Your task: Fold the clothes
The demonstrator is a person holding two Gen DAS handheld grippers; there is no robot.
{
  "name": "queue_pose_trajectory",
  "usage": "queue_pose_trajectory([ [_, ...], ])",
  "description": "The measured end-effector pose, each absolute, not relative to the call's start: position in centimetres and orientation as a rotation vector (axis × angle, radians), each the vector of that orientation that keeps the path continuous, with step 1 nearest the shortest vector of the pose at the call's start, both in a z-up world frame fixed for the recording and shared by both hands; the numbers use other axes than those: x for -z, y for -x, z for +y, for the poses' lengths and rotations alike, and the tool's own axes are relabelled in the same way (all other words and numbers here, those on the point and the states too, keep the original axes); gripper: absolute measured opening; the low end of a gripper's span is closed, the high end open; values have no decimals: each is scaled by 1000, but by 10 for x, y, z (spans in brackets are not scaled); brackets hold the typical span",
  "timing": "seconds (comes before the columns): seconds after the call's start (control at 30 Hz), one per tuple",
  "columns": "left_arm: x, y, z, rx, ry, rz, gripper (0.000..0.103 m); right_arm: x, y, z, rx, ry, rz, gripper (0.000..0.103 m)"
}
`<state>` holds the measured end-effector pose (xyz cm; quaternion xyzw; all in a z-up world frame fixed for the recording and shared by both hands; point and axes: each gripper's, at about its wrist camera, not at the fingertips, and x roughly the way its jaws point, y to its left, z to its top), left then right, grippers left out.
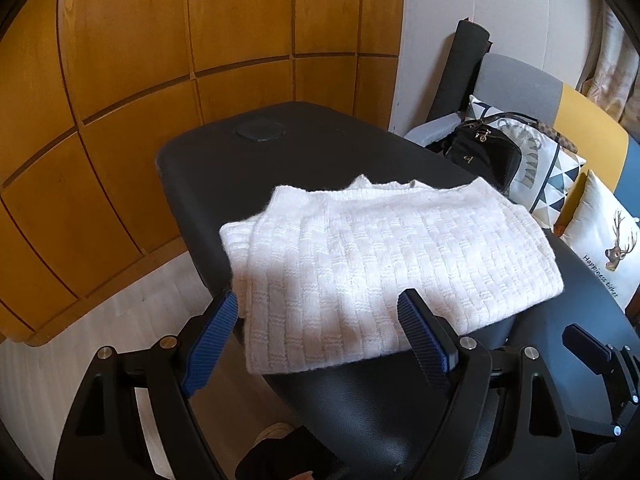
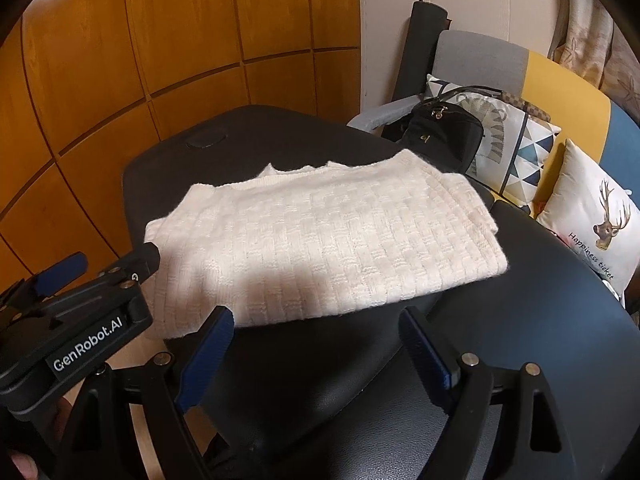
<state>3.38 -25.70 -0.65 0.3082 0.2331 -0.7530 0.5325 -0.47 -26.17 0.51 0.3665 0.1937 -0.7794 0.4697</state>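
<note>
Wall: wooden panels [image 1: 120, 120] in an orange-brown tone fill the left side and the background behind the table.
Floor: pale boards [image 1: 132, 304] show at the lower left, beside the table's edge.
Left gripper [image 1: 318, 300]: its two blue-padded fingers stand spread wide with nothing pinched; in its own view they frame the near edge of the sweater without pressing on it. In the right wrist view its black body, with white lettering, sits at the lower left, beside the sweater's left edge.
Table [image 1: 208, 168]: dark, with a padded-looking top and rounded corners, and a round inset near its far end.
Sweater [image 2: 320, 240]: white knit with a basket-weave pattern, folded into a rough rectangle and lying flat on the middle of the table; the neckline side faces the far end.
Right gripper [image 2: 316, 316]: fingers spread wide and empty, over bare table just short of the sweater's near edge.
Bag [image 2: 444, 132]: small and black, just past the sweater's far right corner.
Cushions: one with a triangle pattern [image 2: 520, 148], and one with a deer picture [image 2: 596, 216] further right, both on a grey, yellow and blue seat [image 2: 568, 80].
</note>
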Motion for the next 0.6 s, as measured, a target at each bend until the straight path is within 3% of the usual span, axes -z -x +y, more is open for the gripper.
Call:
queue_pose_trajectory([
  [0.03, 6, -34, -257, 1799, -734, 560, 85, -5, 5, -261, 1911, -898, 474, 87],
  [0.6, 3, -38, -263, 1802, -733, 625, 85, -5, 3, -260, 1914, -904, 465, 87],
])
